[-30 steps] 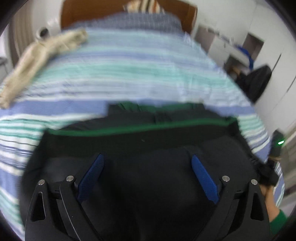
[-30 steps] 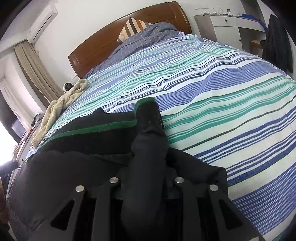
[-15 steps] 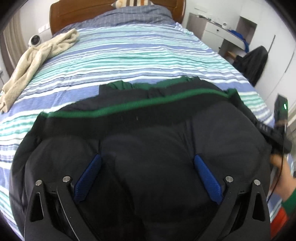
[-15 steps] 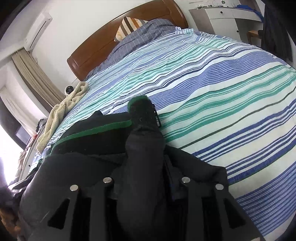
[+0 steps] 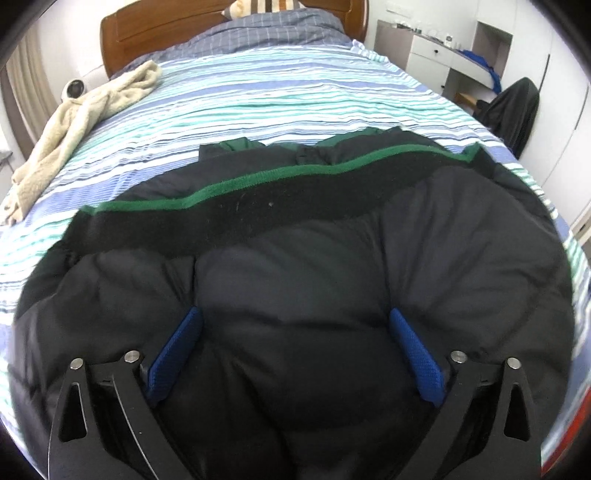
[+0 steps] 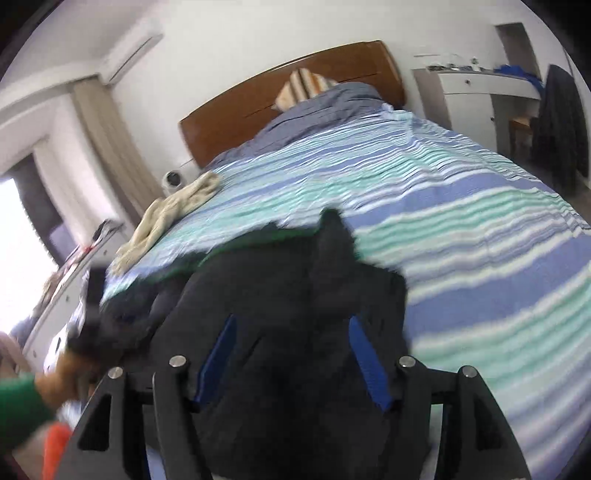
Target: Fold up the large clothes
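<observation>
A large black padded jacket [image 5: 295,258] with a green trim band lies at the near end of the striped bed [image 5: 258,92]. My left gripper [image 5: 293,350] is open, its blue pads spread wide over the jacket's padded body. In the right wrist view, which is blurred, the jacket [image 6: 288,280] fills the lower middle. My right gripper [image 6: 291,354] is open, its blue pads apart with jacket cloth lying between and under them. The jacket's near edge is hidden below both grippers.
A cream towel [image 5: 74,122] lies along the bed's left side. A wooden headboard [image 5: 166,29] with pillows stands at the far end. A white desk [image 5: 443,55] and a dark chair [image 5: 513,107] stand to the right. A person's arm [image 6: 22,402] shows at lower left.
My right gripper was shut on a fold of the jacket and has opened, and its view has tilted up. My left gripper stayed open and moved closer over the jacket.
</observation>
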### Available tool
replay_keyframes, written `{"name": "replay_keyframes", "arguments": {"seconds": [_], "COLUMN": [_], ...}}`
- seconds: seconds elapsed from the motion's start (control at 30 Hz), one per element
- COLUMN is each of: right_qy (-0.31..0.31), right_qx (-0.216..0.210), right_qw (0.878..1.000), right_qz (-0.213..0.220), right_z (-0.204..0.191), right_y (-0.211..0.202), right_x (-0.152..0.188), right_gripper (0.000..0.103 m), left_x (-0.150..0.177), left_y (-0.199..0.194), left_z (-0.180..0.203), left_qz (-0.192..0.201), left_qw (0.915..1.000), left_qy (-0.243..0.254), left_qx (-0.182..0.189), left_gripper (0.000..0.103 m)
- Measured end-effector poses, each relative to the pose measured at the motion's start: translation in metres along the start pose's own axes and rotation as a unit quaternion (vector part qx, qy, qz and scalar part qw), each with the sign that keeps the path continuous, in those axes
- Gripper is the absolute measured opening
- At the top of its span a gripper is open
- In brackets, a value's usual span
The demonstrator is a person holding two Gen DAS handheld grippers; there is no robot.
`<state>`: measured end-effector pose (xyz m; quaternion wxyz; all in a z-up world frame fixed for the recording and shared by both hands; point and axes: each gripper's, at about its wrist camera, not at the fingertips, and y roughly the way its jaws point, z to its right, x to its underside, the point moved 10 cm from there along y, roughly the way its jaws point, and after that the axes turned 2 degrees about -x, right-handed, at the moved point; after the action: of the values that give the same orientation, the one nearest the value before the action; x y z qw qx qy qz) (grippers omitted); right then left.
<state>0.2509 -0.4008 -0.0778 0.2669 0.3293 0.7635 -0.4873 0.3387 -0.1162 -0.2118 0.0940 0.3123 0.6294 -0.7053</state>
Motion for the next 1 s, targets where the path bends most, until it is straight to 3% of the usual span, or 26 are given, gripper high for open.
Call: {"name": "replay_keyframes", "arguments": {"seconds": [0.13, 0.27, 0.43, 0.53, 0.63, 0.73, 0.87, 1.0], "right_qy": [-0.031, -0.057, -0.068, -0.068, -0.085, -0.09, -0.076, -0.065], "right_qx": [0.002, -0.005, -0.015, -0.032, -0.039, -0.047, -0.05, -0.054], "right_qw": [0.999, 0.998, 0.997, 0.997, 0.996, 0.995, 0.996, 0.996], "right_qz": [-0.008, -0.015, -0.022, -0.02, -0.006, -0.007, -0.017, -0.006], "right_z": [-0.022, -0.049, -0.068, -0.078, -0.089, -0.095, -0.095, -0.095], "right_y": [-0.039, -0.058, -0.052, -0.054, -0.063, -0.063, -0.059, -0.07], "right_x": [0.043, 0.072, 0.077, 0.074, 0.067, 0.069, 0.078, 0.085], "right_gripper": [0.065, 0.065, 0.065, 0.065, 0.065, 0.065, 0.065, 0.065], "left_x": [0.02, 0.029, 0.025, 0.03, 0.045, 0.059, 0.054, 0.055], "left_y": [-0.024, -0.008, -0.002, -0.023, -0.045, -0.034, -0.02, -0.032], "left_z": [0.009, 0.005, 0.005, 0.008, 0.013, 0.007, 0.008, 0.009], "left_qz": [0.022, 0.03, 0.023, 0.018, 0.04, 0.044, 0.046, 0.034], "left_qw": [0.9995, 0.9994, 0.9997, 0.9997, 0.9986, 0.9988, 0.9984, 0.9991], "left_qy": [0.021, 0.011, 0.012, 0.017, 0.035, 0.02, 0.021, 0.011], "left_qx": [0.005, 0.011, -0.003, -0.008, -0.008, -0.006, -0.023, -0.021], "left_gripper": [0.1, 0.101, 0.101, 0.095, 0.095, 0.098, 0.1, 0.096]}}
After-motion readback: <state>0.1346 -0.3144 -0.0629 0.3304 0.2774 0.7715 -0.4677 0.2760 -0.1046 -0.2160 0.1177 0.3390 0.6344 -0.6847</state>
